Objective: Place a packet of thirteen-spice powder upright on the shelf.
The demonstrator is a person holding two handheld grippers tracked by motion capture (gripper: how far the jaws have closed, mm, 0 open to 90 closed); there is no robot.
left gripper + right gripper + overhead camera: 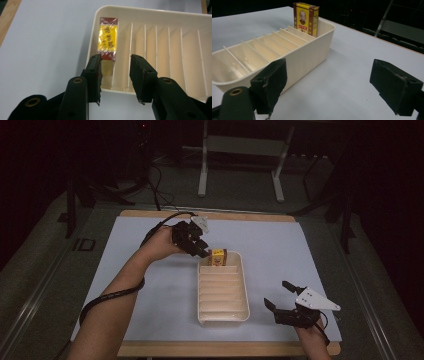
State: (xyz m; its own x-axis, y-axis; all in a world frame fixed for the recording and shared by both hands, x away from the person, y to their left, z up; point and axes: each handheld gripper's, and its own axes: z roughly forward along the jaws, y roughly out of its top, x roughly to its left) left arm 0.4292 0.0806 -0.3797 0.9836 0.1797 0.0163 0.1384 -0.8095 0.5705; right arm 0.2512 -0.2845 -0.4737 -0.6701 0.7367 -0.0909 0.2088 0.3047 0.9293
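The box (108, 38) stands upright in the end slot of the slotted tray (160, 15), the slot farthest from the person. The left gripper (115, 78) hangs just above and behind that slot. Its jaws stand apart by about the box's width with nothing between them. The pads do not touch the box, which lies ahead of and below the left-hand fingertip (96, 72). The box's long axis runs straight away from the fingers. The right gripper (280, 297) rests wide open and empty beside the tray's near end, well apart from the box. The left gripper is the nearer one.
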